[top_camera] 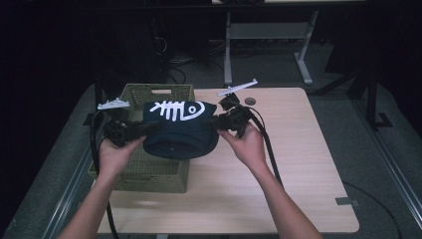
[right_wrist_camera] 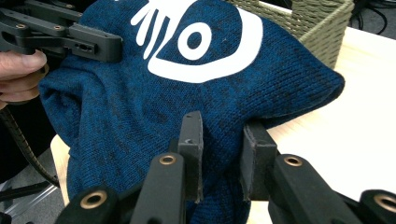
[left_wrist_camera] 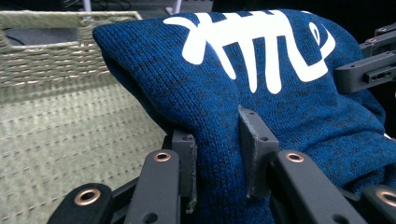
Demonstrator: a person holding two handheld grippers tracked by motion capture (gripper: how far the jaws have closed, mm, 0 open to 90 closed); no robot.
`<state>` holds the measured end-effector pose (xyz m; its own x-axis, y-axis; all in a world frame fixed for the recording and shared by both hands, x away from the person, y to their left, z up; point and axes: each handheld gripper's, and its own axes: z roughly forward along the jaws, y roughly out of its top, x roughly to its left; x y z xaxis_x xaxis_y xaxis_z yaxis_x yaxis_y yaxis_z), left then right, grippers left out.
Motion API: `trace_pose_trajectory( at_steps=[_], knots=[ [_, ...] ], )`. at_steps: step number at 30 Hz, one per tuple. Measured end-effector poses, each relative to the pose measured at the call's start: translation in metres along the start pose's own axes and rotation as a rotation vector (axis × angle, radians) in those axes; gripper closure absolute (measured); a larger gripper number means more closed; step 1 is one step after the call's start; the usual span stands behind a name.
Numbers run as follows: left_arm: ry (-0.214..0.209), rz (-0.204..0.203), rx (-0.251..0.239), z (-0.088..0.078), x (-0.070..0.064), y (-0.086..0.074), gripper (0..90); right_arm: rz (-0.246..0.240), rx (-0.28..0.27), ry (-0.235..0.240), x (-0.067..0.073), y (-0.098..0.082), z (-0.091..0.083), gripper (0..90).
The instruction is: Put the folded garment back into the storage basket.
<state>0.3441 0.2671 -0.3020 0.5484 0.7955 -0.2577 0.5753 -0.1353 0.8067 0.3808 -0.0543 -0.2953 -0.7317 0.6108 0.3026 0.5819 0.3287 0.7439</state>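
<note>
Navy knit garment (top_camera: 180,130) held folded above woven basket (top_camera: 149,169), probably for lowering in. Left gripper (left_wrist_camera: 218,156): jaws clamped on a fold. Right gripper (right_wrist_camera: 222,156): jaws pinching opposite edge, keeping bundle level.

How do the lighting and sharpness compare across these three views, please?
High view: dim and soft, with the surroundings of the table nearly black and the blue knit garment reading almost navy. Left gripper view: brighter, with the knit texture crisp, though the left gripper at the bottom looks slightly soft. Right gripper view: evenly lit, with the white print sharp and no glare.
</note>
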Motion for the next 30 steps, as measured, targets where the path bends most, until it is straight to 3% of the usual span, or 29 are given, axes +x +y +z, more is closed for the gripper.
trace_pose_trajectory(
  at_steps=[30],
  knots=[
    [0.071, -0.025, 0.007, -0.031, 0.042, -0.012, 70.4, -0.004, 0.019, 0.052, 0.023, 0.023, 0.055, 72.7]
  ],
)
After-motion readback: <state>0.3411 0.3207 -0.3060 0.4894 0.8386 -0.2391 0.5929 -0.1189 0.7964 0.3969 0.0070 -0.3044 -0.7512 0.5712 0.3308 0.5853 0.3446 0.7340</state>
